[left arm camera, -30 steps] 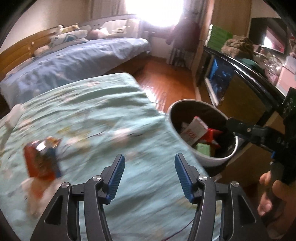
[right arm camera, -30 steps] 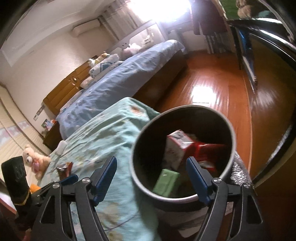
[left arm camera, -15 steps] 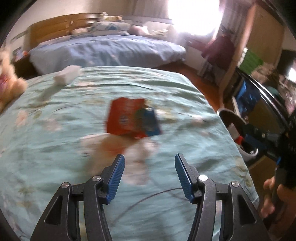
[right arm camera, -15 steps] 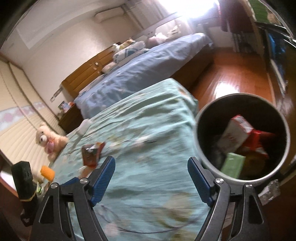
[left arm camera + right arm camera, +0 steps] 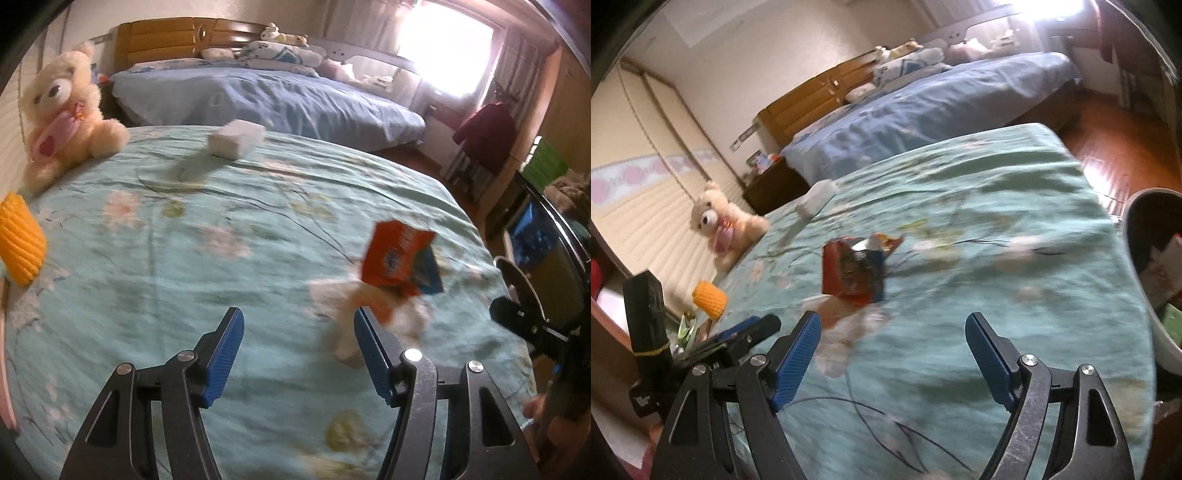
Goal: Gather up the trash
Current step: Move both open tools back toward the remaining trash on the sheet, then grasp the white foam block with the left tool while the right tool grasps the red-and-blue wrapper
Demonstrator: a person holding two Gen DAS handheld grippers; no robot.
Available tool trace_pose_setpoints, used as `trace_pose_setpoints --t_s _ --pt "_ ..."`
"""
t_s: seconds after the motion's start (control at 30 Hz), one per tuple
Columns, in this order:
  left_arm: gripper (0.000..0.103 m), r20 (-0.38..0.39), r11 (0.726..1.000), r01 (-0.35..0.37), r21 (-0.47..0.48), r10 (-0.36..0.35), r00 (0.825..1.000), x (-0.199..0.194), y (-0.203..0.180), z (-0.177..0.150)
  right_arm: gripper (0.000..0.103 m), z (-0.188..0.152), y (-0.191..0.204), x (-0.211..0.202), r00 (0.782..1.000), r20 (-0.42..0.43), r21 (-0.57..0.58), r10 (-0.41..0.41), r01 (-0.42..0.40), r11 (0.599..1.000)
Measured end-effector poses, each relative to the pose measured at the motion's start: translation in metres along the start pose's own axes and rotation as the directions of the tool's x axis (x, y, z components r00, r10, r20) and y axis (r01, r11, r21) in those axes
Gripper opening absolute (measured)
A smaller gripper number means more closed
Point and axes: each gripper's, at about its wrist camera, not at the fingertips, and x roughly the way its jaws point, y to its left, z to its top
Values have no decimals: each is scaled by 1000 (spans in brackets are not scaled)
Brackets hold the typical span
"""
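1. Left gripper (image 5: 298, 354): jaws part open, just widened further, empty.
2. Right gripper (image 5: 893, 360): jaws wide apart, empty.
3. Red-and-blue snack wrapper (image 5: 854, 273): lies on the green floral bedspread (image 5: 184, 258), ahead of both grippers, beside crumpled white tissue (image 5: 347, 306).
4. Trash bin (image 5: 1148, 280): stands at the bed's right edge, holding cartons.

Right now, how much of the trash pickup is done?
Partly done: the bin beside the bed already holds boxes. Nothing is in hand; the left gripper, whose fingers have just been opening, and the right gripper are both open and empty. Left: the orange wrapper and white tissue on the teal bedspread.
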Motion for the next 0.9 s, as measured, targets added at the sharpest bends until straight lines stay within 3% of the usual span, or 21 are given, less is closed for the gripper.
trace_pose_setpoints --t_s 0.5,0.7,0.8,0.87,0.9 --pt "63 -14 996 -85 -3 85 996 59 38 58 81 17 23 59 998 -58 -41 14 -16 999" --pt "65 -18 994 -112 21 112 994 94 47 89 75 25 28 75 997 -69 -43 16 -19 999" --pt "65 -10 993 -120 19 120 993 112 52 106 60 27 27 81 997 -75 -45 -1 -2 999" --pt "65 -7 992 -128 15 128 992 126 56 118 33 29 26 82 997 -72 -49 -24 20 999" --pt "65 -9 992 -129 12 129 992 133 58 123 31 29 24 84 997 -79 -41 -18 15 999"
